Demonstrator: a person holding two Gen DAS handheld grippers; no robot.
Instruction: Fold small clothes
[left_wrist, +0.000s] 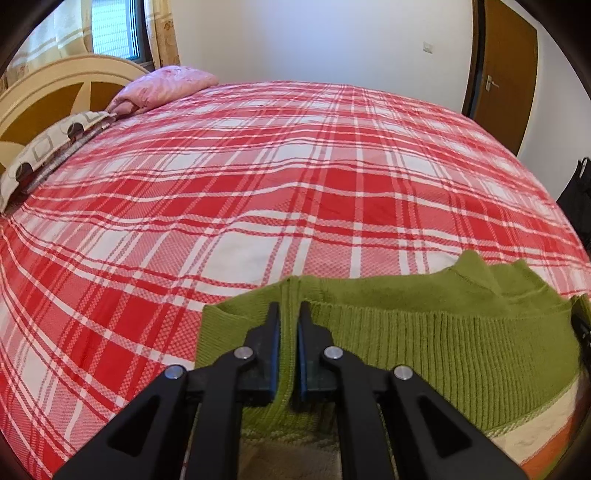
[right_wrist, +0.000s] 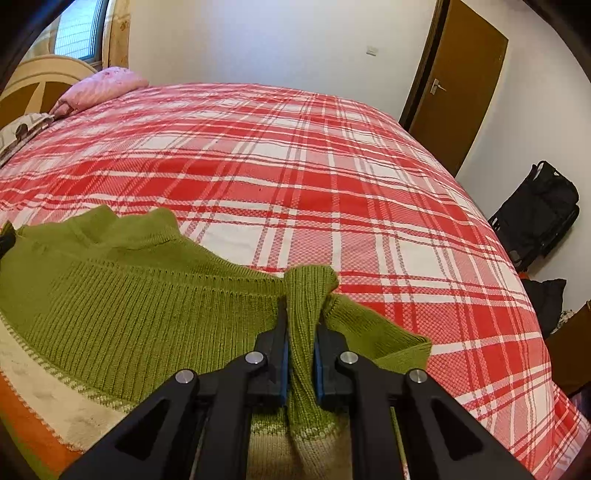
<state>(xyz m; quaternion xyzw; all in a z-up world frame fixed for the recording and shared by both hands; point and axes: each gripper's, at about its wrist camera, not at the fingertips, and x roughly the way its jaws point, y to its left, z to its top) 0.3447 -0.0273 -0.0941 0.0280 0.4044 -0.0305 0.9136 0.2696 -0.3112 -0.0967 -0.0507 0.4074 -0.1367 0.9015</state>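
A small green knit sweater (left_wrist: 443, 339) with cream and orange bands lies at the near edge of the red plaid bed (left_wrist: 258, 177). My left gripper (left_wrist: 289, 314) is shut on a fold of the sweater's left shoulder. In the right wrist view the sweater (right_wrist: 129, 306) spreads to the left, collar toward the far side. My right gripper (right_wrist: 301, 317) is shut on a bunched fold of the sweater's right shoulder, knit pinched between the pads. The sweater's lower part is hidden under both grippers.
A pink pillow (left_wrist: 162, 88) and a patterned pillow (left_wrist: 48, 147) lie by the headboard at far left. A brown door (right_wrist: 461, 81) stands at the right. A black bag (right_wrist: 539, 210) sits on the floor beside the bed's right edge.
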